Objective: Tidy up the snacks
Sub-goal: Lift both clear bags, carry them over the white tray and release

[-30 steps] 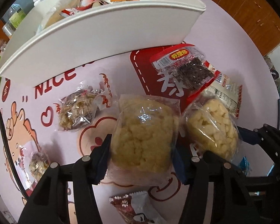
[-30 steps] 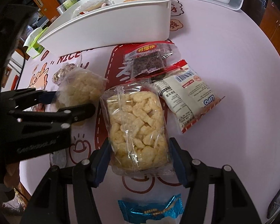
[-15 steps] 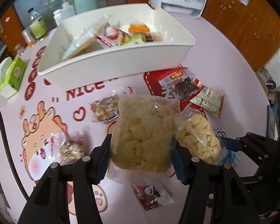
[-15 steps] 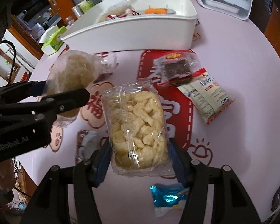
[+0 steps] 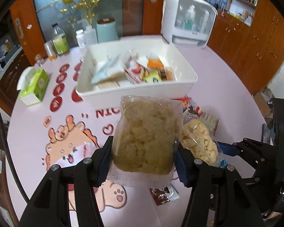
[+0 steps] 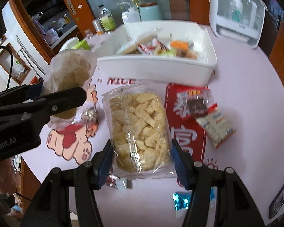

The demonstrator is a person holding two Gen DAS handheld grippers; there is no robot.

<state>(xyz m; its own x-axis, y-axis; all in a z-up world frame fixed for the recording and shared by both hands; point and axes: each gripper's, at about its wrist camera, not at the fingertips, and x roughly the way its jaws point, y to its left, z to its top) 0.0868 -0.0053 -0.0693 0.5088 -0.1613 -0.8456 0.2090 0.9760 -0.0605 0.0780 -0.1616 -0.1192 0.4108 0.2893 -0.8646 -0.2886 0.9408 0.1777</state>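
1. holding one clear snack bag each, both tools are clenched: the left tool [image 5: 143, 162] grips a bag of crumbly yellow snack [image 5: 146, 138], the right tool [image 6: 141, 160] a bag of pale puffs [image 6: 140, 130], both raised above the bench [image 6: 246, 75].
2. done: the white bin [image 5: 134, 92] already contains several packets.
3. left: these two bags, plus the dark-snack packet [image 6: 196, 102], white packet [image 6: 216, 126] and blue wrapper [image 6: 181, 202] lying loose on the bench.
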